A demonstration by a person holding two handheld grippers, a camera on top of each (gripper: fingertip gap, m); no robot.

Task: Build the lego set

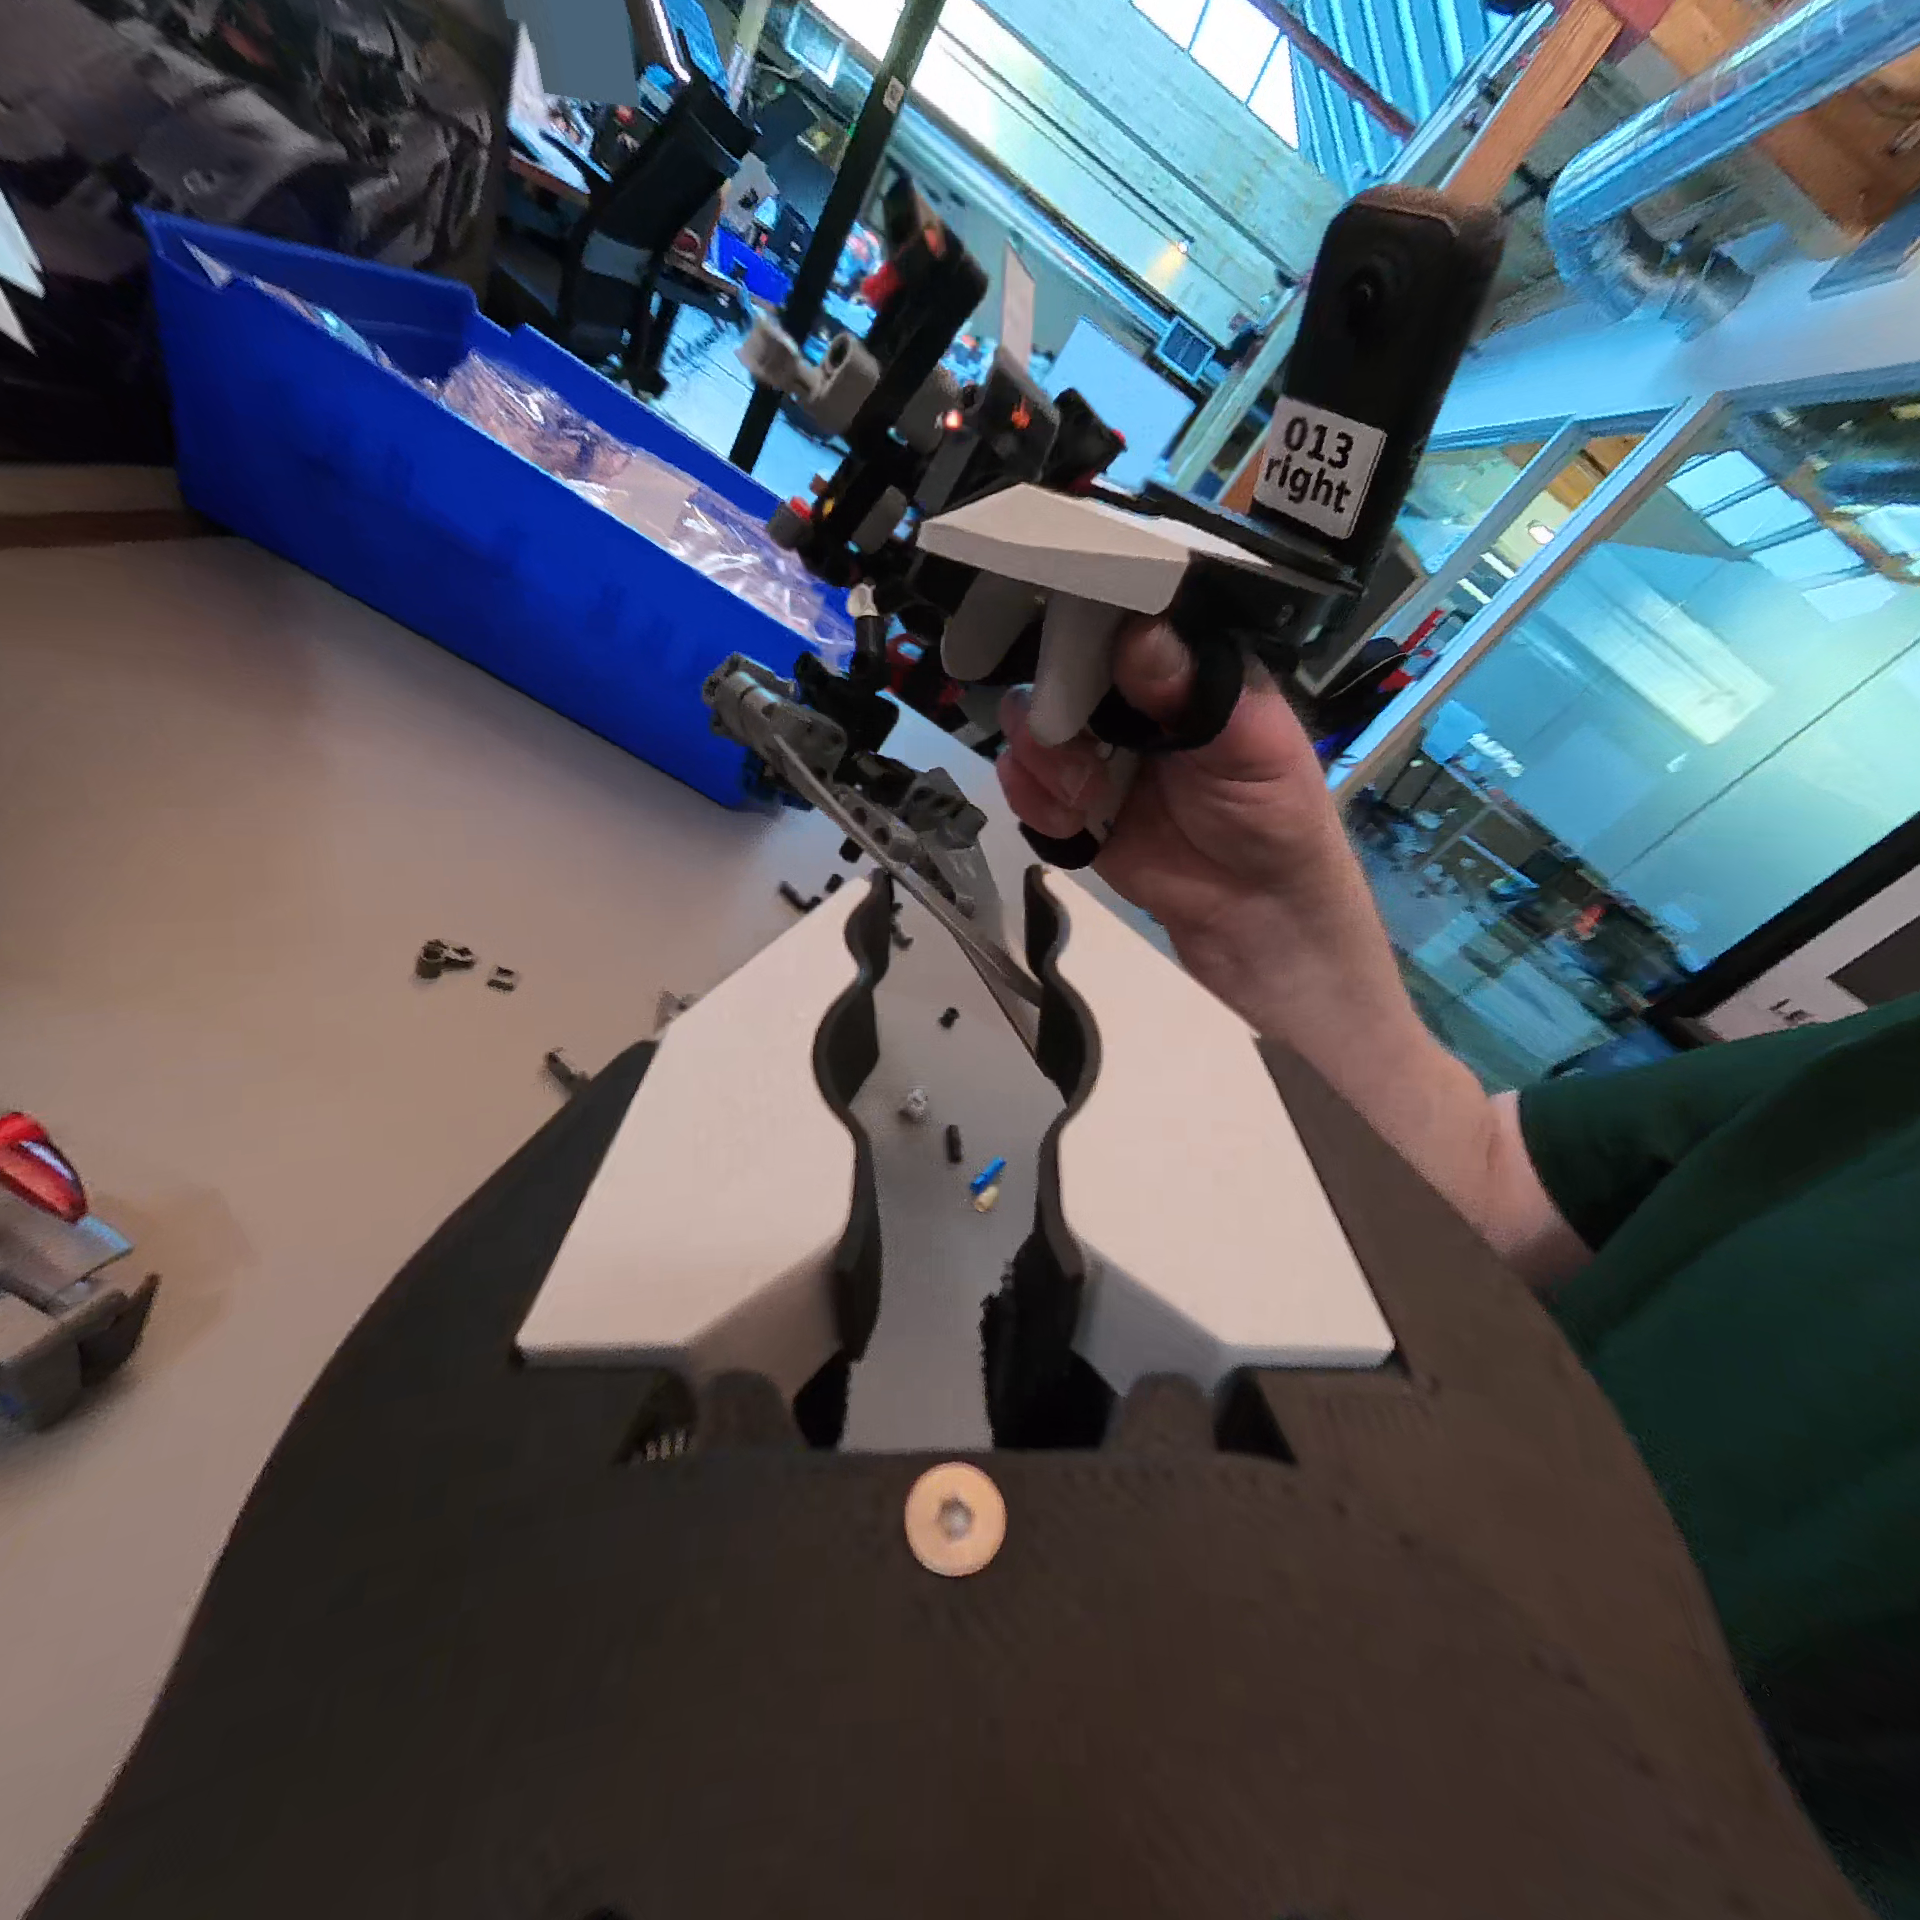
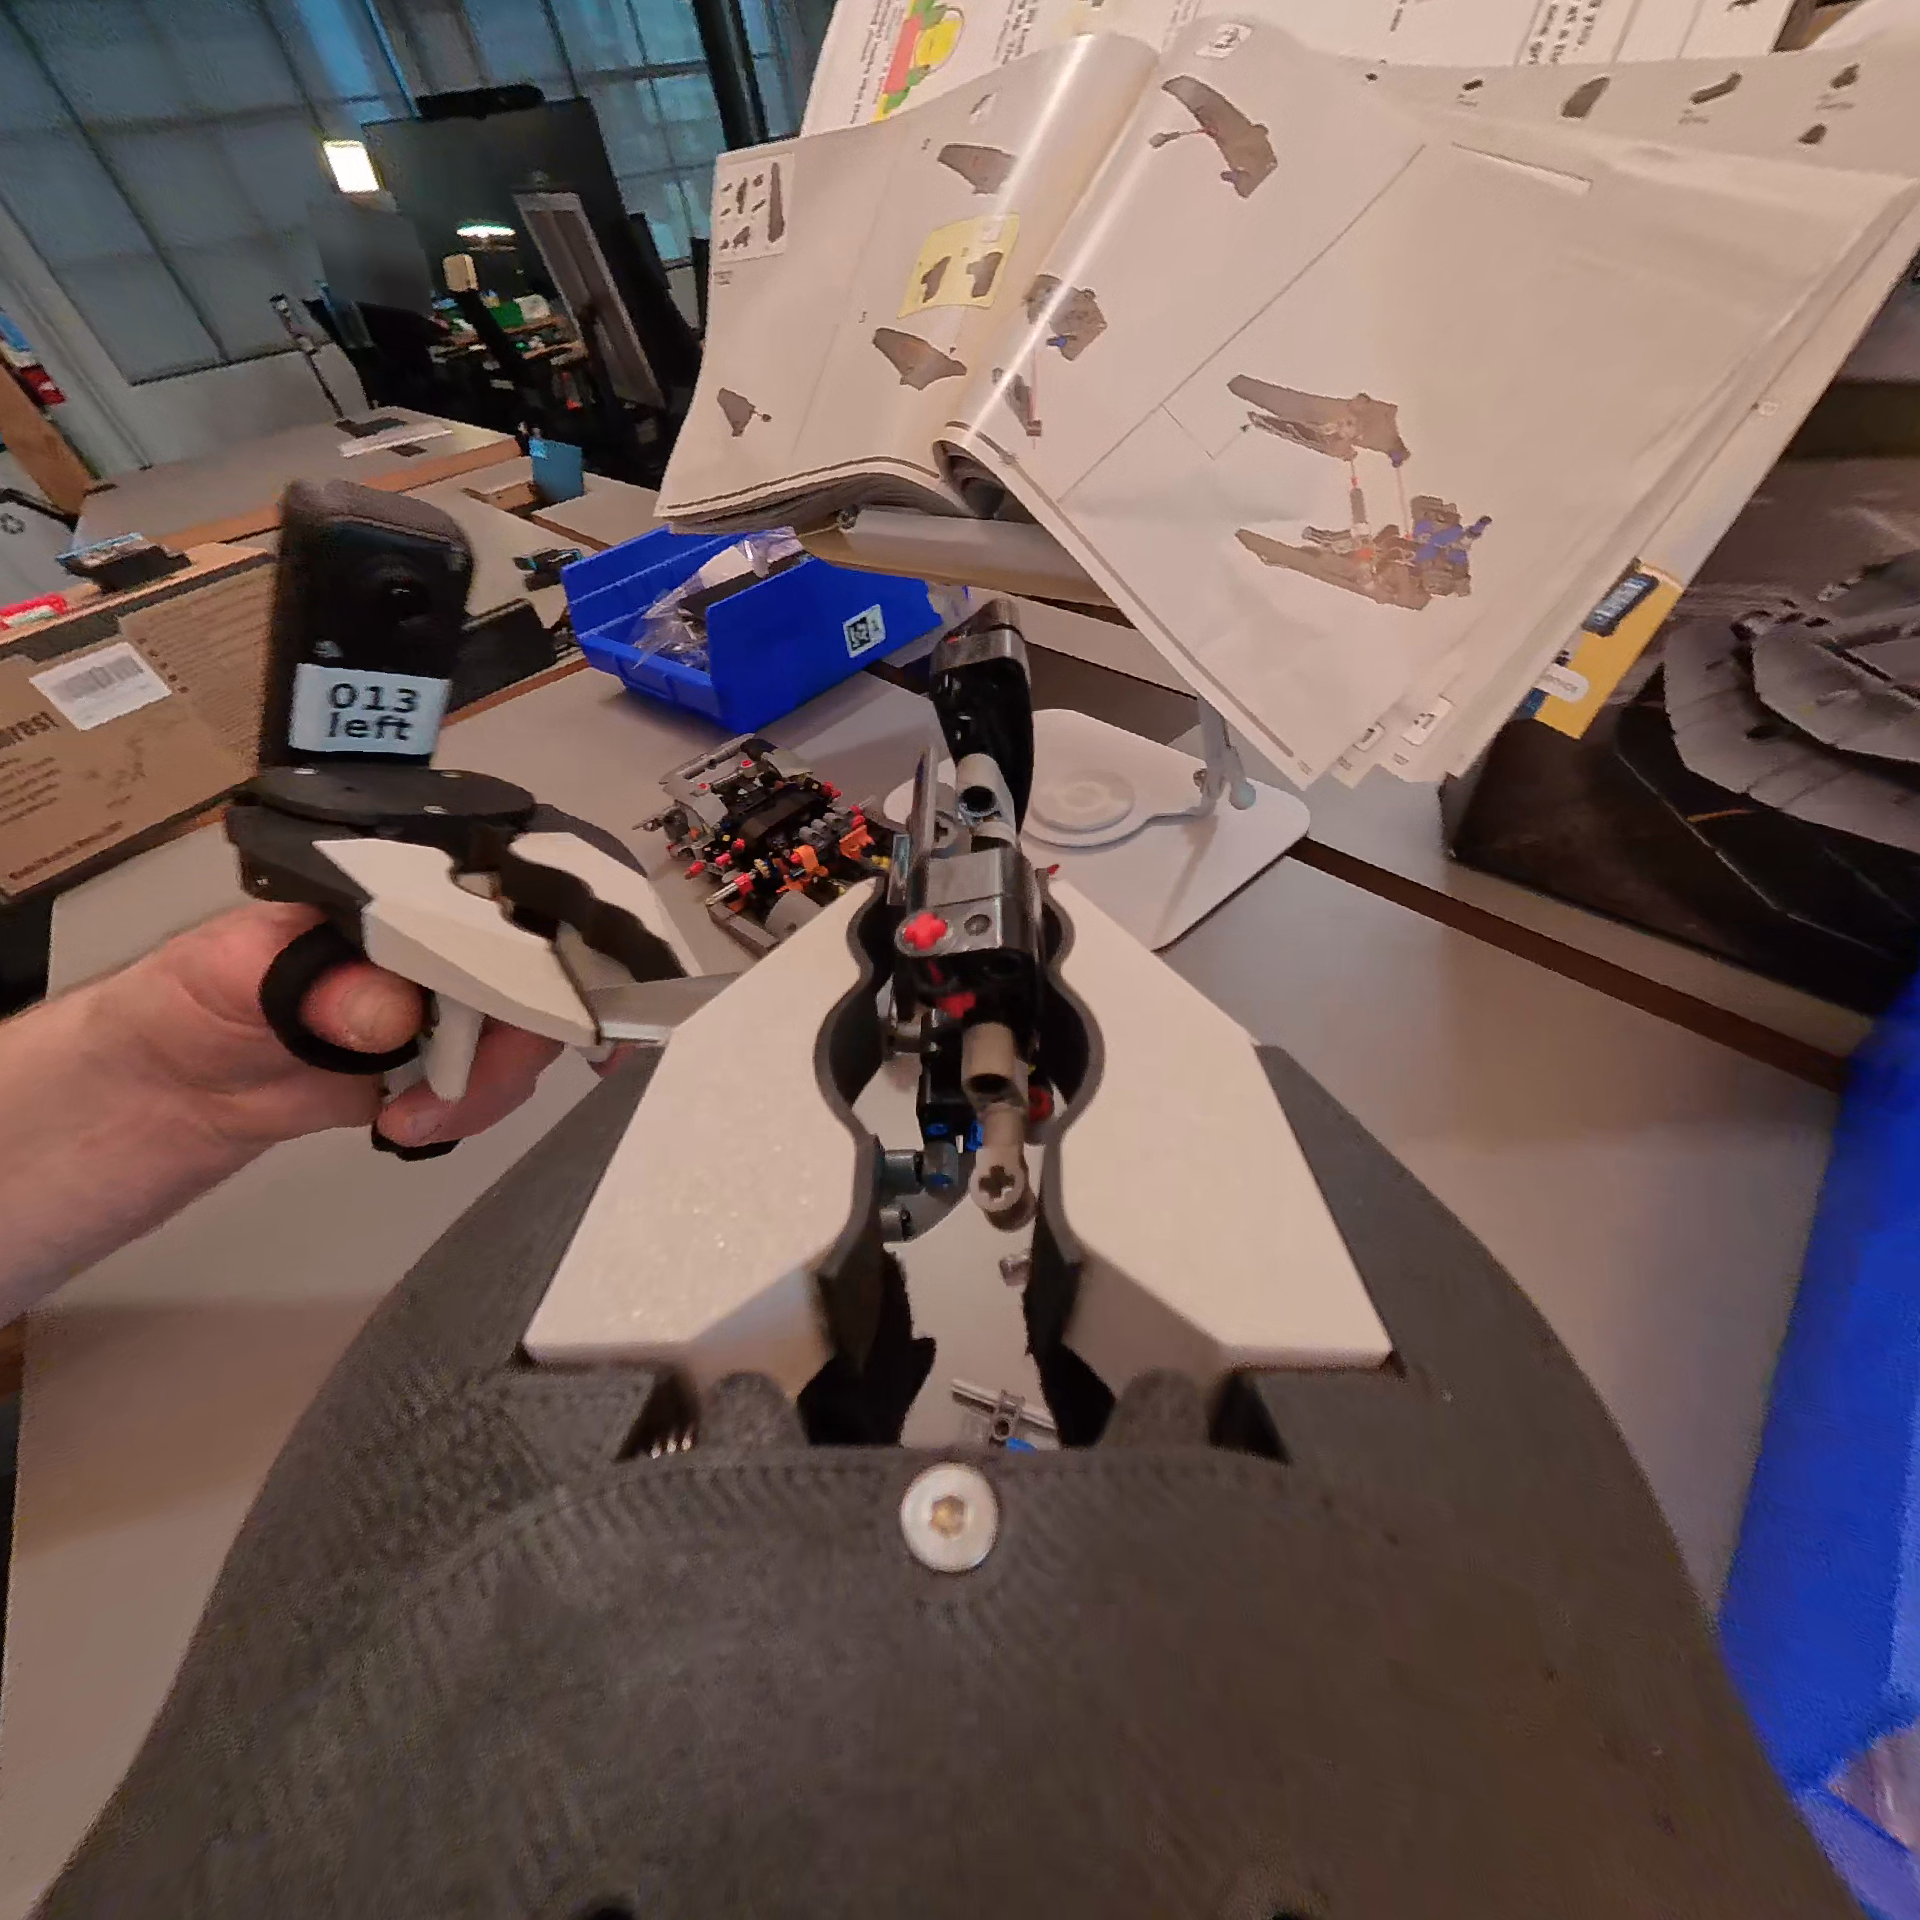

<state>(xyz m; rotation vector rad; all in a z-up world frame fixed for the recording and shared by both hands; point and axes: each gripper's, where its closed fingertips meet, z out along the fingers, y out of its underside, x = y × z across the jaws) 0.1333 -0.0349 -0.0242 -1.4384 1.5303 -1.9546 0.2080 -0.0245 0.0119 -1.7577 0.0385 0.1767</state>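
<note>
Jaws of my right gripper (image 2: 961, 935) clamp a black-and-grey lego assembly (image 2: 971, 997) with red pins, raised above the table (image 2: 1455, 1091), while my left gripper (image 1: 961, 914) pinches its thin grey panel (image 1: 987, 956) between nearly closed jaws.

Blue bin (image 1: 447, 520), grey table (image 1: 260, 831), black/grey lego assembly (image 2: 971, 935) w/ red pins, green sleeve (image 1: 1714, 1299)

grey model (image 1: 62, 1309) cut by left edge, blue bin (image 2: 1829, 1455) cropped right
</note>
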